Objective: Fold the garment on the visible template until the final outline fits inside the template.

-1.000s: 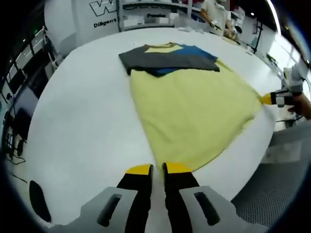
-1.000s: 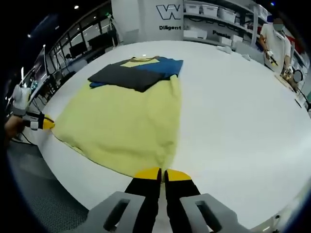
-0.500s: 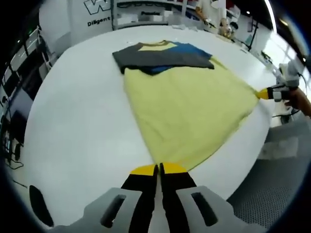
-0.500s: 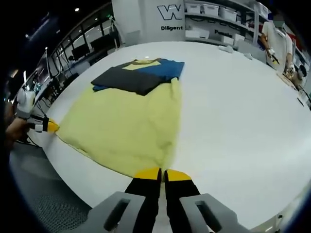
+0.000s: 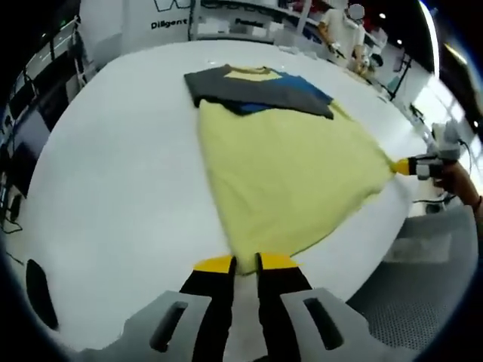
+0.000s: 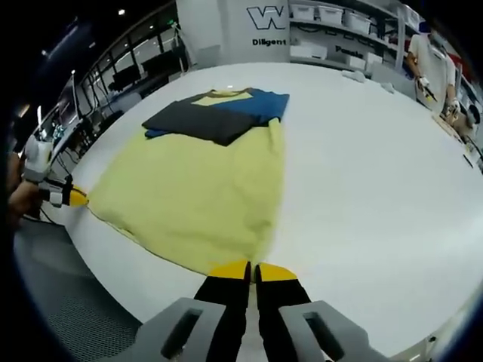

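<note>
A yellow garment (image 5: 290, 170) lies flat on the white table (image 5: 113, 181), its dark grey and blue top part (image 5: 256, 87) folded across the far end. My left gripper (image 5: 235, 264) is shut on one hem corner at the near table edge. My right gripper (image 6: 253, 270) is shut on the other hem corner of the yellow garment (image 6: 196, 192). The hem runs taut between them. In the left gripper view the right gripper (image 5: 413, 166) comes in from the right edge, held by a hand. The left gripper (image 6: 69, 196) appears at the left edge of the right gripper view.
The table's near edge (image 6: 113, 279) runs just behind both grippers, with grey mesh floor (image 5: 423, 302) below it. White table stretches wide to the right (image 6: 377, 166). A person (image 6: 429, 49) stands at a bench at the back, near shelves with boxes (image 6: 332, 19).
Both views have shifted slightly with the hands. The garment stays spread and taut, and both grippers keep their hold on the hem corners.
</note>
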`<state>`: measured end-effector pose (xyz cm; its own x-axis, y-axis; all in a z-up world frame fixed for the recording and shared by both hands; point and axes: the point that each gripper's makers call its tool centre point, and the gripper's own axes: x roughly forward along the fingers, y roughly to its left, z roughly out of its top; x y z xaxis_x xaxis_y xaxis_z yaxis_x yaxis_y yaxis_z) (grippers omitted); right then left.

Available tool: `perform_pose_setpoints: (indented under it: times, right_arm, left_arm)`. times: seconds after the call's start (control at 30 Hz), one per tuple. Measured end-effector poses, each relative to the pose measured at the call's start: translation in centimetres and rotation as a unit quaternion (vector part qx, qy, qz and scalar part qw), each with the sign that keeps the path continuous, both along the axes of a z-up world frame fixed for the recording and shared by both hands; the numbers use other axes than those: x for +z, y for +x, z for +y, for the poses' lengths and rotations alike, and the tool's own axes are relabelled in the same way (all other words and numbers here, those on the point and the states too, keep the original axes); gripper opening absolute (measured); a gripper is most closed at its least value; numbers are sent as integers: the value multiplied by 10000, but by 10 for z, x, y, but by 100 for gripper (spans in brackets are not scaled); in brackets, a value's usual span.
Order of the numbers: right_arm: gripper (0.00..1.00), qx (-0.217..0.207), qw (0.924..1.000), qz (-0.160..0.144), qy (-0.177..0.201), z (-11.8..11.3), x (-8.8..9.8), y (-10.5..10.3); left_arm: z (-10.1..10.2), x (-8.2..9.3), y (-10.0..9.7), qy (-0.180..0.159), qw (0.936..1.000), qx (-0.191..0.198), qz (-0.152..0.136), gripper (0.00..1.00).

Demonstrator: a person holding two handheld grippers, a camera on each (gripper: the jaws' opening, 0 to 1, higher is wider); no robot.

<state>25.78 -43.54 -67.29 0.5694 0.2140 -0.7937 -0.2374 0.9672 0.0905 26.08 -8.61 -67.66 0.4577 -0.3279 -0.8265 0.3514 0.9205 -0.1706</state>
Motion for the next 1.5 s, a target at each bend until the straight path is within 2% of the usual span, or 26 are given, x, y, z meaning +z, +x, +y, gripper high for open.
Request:
perform_pose_setpoints:
  times: [0.07, 0.2, 0.27, 0.47, 0.7, 0.93, 1.27, 1.5]
  right_arm:
    - [0, 8, 10000, 4, -9, -1, 0, 0]
    - [0, 27, 10000, -8, -11, -1, 1, 0]
    - [0, 59, 10000, -18, -28, -1, 2, -1]
    - [0, 254, 9996, 25, -81, 2, 4, -7]
    - [0, 361, 9992, 101, -96, 5, 4, -16]
    - [0, 501, 9985, 200, -118, 11, 3, -28]
    - [0, 764, 9963, 313, -257, 17, 7, -44]
    - [0, 752, 9963, 408, -90, 17, 9, -57]
  left_arm:
    - [1, -2, -1, 124, 9999, -46, 15, 1]
    - [0, -2, -1, 168, 9998, -136, 5, 0]
    - [1, -2, -2, 322, 9987, -394, -27, 0]
    - [5, 0, -6, 670, 9950, -731, -72, 0]
    - [9, 1, -18, 700, 9936, -889, 49, 0]
    - [14, 0, -33, 905, 9891, -1152, 168, 0]
    - [20, -2, -52, 755, 9891, -1199, 409, 0]
    - [23, -4, -64, 752, 9879, -1263, 503, 0]
